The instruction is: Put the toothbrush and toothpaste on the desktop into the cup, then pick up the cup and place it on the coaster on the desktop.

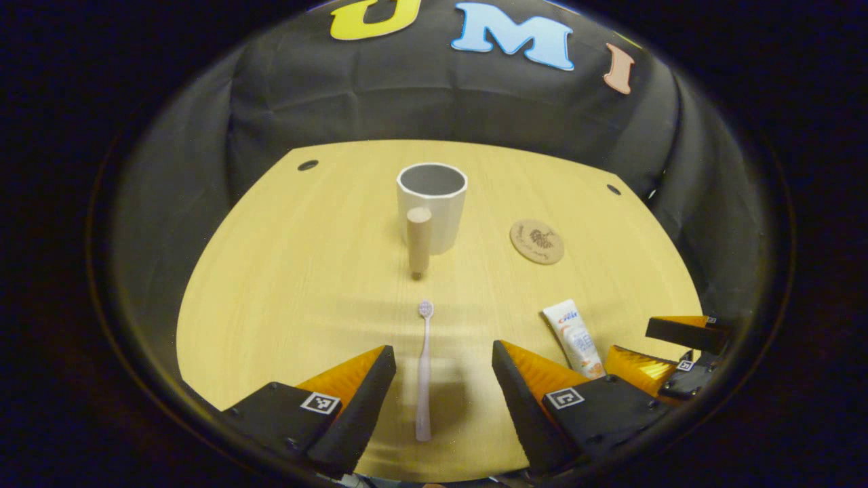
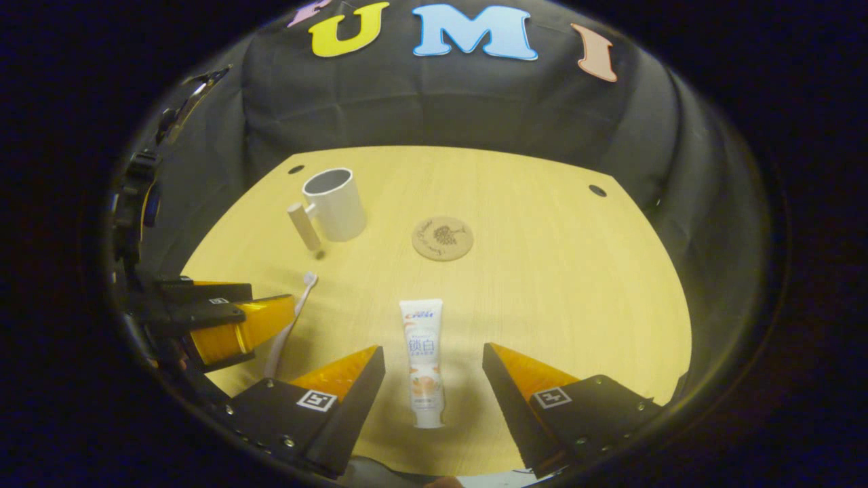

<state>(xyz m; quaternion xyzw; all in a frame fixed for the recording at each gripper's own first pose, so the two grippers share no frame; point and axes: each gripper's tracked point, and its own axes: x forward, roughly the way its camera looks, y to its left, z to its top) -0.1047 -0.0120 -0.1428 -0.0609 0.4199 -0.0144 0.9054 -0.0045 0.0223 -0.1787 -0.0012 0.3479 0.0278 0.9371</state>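
Observation:
A pale toothbrush [image 1: 424, 371] lies flat on the wooden desktop [image 1: 285, 285], bristles pointing away, between the spread fingers of my left gripper [image 1: 444, 359], which is open above it. A white toothpaste tube [image 2: 423, 359] lies lengthwise between the fingers of my right gripper [image 2: 434, 359], also open. The white cup [image 1: 432, 207] with a wooden handle [image 1: 418, 238] stands upright and empty at the far middle. A round cork coaster [image 1: 537, 240] lies to the right of it. The right gripper [image 1: 654, 352] shows beside the toothpaste tube [image 1: 574, 337] in the left gripper view.
Two small dark holes [image 1: 307, 165] [image 1: 613, 189] sit near the desktop's far corners. Black cloth wall rises right behind the far edge. In the right gripper view the left gripper [image 2: 224, 318] shows at the left by the toothbrush [image 2: 290, 324], with the cup [image 2: 333, 202] and coaster [image 2: 442, 238] beyond.

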